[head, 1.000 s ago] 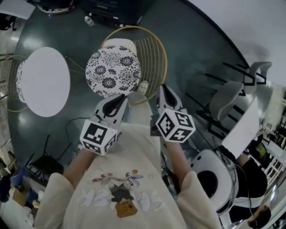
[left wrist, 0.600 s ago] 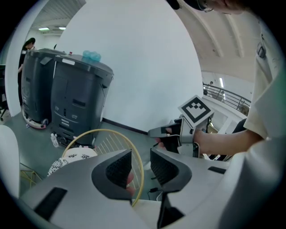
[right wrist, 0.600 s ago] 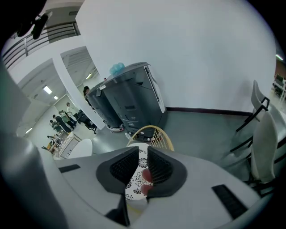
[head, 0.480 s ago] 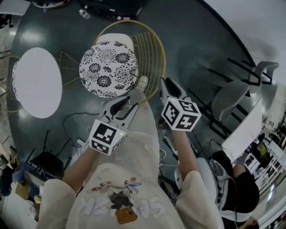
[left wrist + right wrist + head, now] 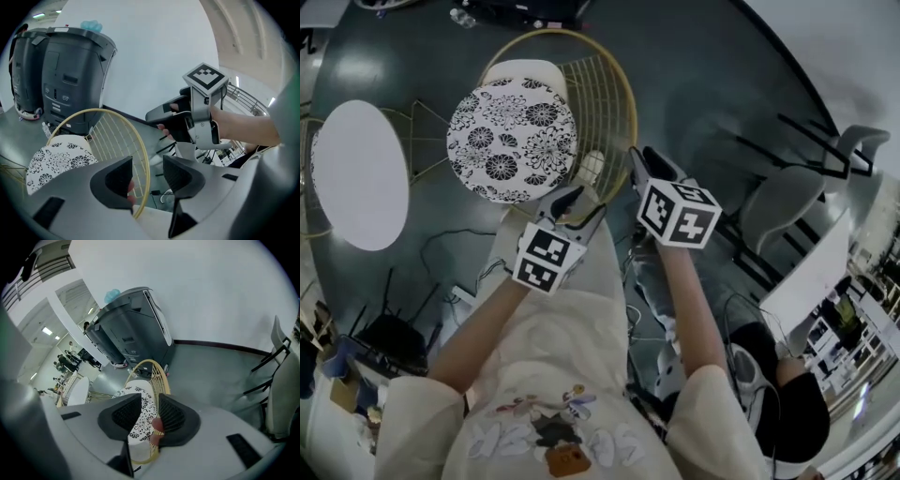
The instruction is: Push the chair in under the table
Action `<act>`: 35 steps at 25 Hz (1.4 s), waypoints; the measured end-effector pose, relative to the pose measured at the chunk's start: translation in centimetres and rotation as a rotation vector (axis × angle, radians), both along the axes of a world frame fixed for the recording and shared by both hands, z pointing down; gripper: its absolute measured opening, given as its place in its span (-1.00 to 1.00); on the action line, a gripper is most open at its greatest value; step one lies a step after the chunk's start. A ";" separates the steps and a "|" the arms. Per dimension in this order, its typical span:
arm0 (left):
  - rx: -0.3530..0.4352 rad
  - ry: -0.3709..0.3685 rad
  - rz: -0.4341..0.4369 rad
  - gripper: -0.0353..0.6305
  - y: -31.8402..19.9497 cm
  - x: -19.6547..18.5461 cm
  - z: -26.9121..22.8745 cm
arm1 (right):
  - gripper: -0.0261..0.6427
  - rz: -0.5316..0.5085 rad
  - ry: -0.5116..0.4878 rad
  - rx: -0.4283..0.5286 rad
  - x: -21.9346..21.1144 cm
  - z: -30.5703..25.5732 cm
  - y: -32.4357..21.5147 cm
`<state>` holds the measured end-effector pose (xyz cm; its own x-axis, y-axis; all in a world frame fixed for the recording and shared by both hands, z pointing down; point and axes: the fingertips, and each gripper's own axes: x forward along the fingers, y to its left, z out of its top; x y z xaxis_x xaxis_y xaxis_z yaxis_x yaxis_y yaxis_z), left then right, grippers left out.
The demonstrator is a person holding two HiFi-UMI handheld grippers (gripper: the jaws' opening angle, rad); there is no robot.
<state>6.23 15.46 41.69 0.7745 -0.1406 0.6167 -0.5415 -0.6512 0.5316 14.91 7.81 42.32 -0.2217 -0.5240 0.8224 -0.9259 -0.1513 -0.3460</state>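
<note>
Hovering over the back of the chair (image 5: 511, 127), both claws point down at its gold wire backrest (image 5: 614, 108) in the head view. The chair, with a black-and-white floral cushion (image 5: 502, 141), stands on the dark floor (image 5: 703, 84) at the 3 o'clock side of the round white worktop (image 5: 356, 173). Its seat is beside the worktop, not under it.

The left claw (image 5: 579, 202) is at the backrest's 6 o'clock edge. In the left gripper view its jaws are spread and have just been opening. The gold top rim (image 5: 140, 154) runs up through the gap between them, close against the left jaw. Whether the rim touches that pad cannot be told. The right claw (image 5: 197, 117), gripped by a hand, shows at 2 o'clock in this view.

The right claw (image 5: 639, 167) is at the backrest's 4 o'clock edge, just beside the left one. In the right gripper view (image 5: 149, 416) its jaws also stand apart. The rim (image 5: 161, 380) passes between them near the right jaw, which hides whether it touches that pad, and well clear of the left pad. Beyond the jaws the floral cushion (image 5: 140, 401) shows at 11 o'clock.

A dark grey machine (image 5: 70, 79) stands on the floor behind the chair at 12 o'clock. Pale grey chairs (image 5: 778, 206) stand well apart at 3 o'clock in the head view, and cables (image 5: 459, 244) lie on the floor at 9 o'clock of the left claw.
</note>
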 end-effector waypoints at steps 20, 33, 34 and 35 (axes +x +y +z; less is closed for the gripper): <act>-0.304 0.010 -0.164 -0.49 -8.6 6.3 13.0 | -0.63 -0.104 0.030 -0.060 2.5 7.4 -4.9; -0.360 -0.019 -0.023 -0.57 -7.8 9.2 17.6 | -0.63 -0.149 0.030 -0.085 2.0 9.6 -6.2; -0.364 -0.010 -0.026 -0.60 -7.8 9.3 17.7 | -0.63 -0.152 0.044 -0.089 2.1 9.8 -6.4; -0.373 0.004 -0.028 -0.63 -7.7 9.5 17.6 | -0.63 -0.153 0.060 -0.094 2.3 10.0 -6.5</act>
<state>15.68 7.73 59.27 0.7759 0.0720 0.6267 -0.5542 -0.3968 0.7317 17.24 1.34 52.33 -0.2420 -0.4077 0.8804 -0.9592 -0.0363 -0.2805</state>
